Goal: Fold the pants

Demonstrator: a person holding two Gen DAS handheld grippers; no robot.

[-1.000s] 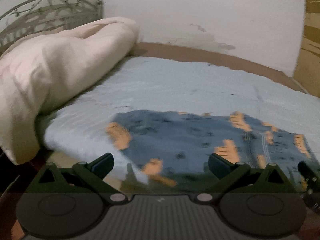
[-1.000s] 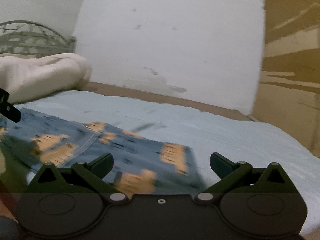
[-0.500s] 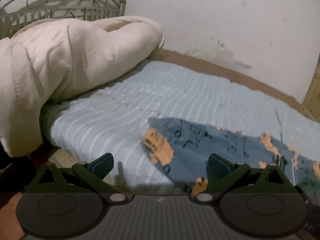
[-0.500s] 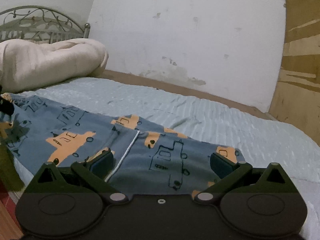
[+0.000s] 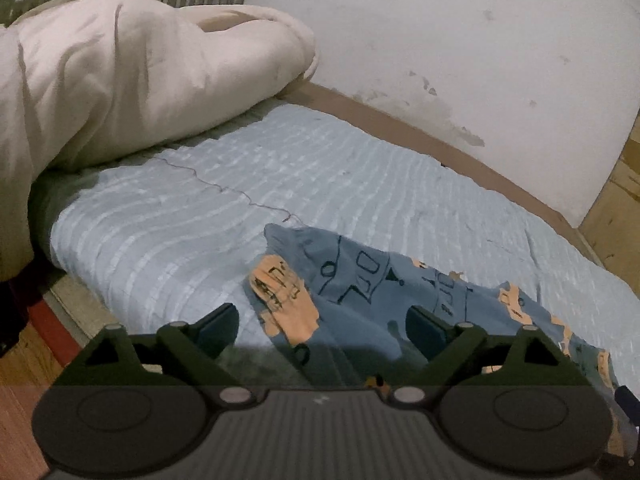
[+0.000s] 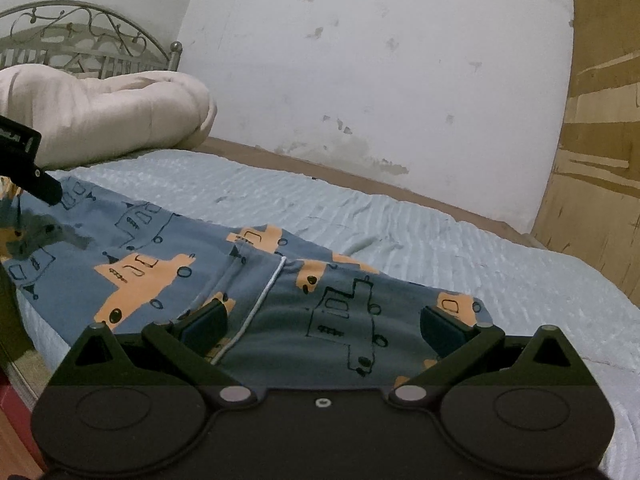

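Blue pants [image 6: 168, 264] printed with orange vehicles lie spread along the near edge of the bed. In the left wrist view one rumpled end of the pants [image 5: 352, 280] lies just ahead. My left gripper [image 5: 322, 326] is open, its jaws wide, low over that end. My right gripper [image 6: 324, 326] is open, low over the other end of the pants, with a white drawstring between the fingers. The left gripper's finger [image 6: 28, 176] shows at the far left of the right wrist view.
A light blue ribbed bedspread [image 5: 248, 184] covers the bed. A bulky cream duvet [image 5: 120, 76] is piled at the head, by a metal headboard [image 6: 80, 36]. A white wall lies behind, a wooden panel [image 6: 600, 140] at the right, the floor [image 5: 20, 360] below left.
Both grippers have come closer and lower over the pants. The left view swung left toward the pants' end and the duvet. The pants now lie still.
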